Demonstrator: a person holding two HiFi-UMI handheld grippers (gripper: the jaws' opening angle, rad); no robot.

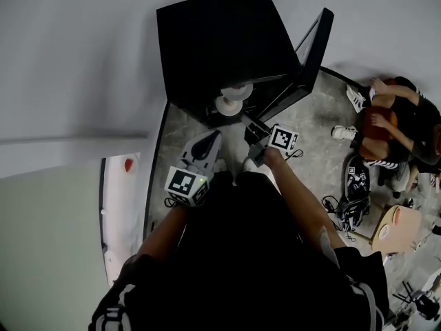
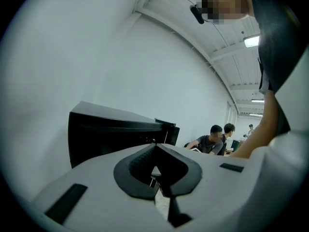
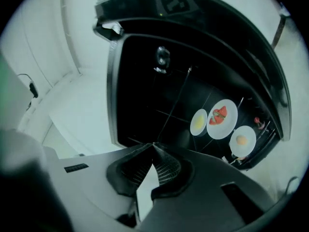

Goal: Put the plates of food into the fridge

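Right gripper (image 3: pixel 153 146) jaws together, nothing held; left gripper (image 2: pixel 155 146) the same. At 12 o'clock of both: black box-shaped fridge (image 3: pixel 145 95), door open. Inside it, three round white plates: red-food plate (image 3: pixel 222 119), orange-food plate (image 3: pixel 243 140) at its 5 o'clock, yellow-food plate (image 3: pixel 199 122) at its 9 o'clock.

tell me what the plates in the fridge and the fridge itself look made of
Plates: white, smooth, slightly glossy, likely ceramic, though melamine could look alike. Fridge: black shell with a faint reflection, probably painted metal or plastic; unclear which.
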